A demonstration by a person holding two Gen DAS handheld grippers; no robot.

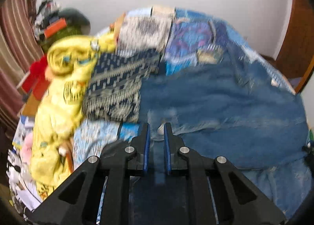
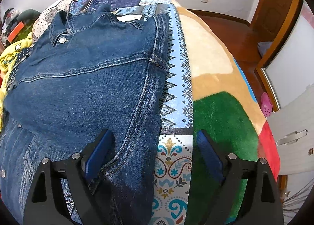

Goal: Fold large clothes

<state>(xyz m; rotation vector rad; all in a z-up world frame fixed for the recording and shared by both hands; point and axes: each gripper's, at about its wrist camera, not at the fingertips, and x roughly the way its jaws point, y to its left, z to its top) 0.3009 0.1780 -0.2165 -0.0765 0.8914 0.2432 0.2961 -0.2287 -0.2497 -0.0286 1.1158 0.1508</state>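
A blue denim jacket (image 2: pixel 88 79) lies spread on the patchwork bedcover (image 2: pixel 176 79), collar at the far end. It also shows, blurred, in the left wrist view (image 1: pixel 225 107). My left gripper (image 1: pixel 157 132) is nearly shut, with a strip of denim running between its blue pads; a frayed edge lies at the tips. My right gripper (image 2: pixel 155 136) is open wide and low over the jacket's right side seam, its left finger (image 2: pixel 100 146) on the denim and its right finger (image 2: pixel 208 150) over the green blanket.
A yellow printed garment (image 1: pixel 58 95) and a navy patterned cloth (image 1: pixel 117 87) lie at the bed's left. A tan, green and red blanket (image 2: pixel 215 79) drapes the bed's right edge. Clutter stands by the striped curtain (image 1: pixel 13 34). A wooden door (image 2: pixel 274 5) and cabinet (image 2: pixel 290 142) are at right.
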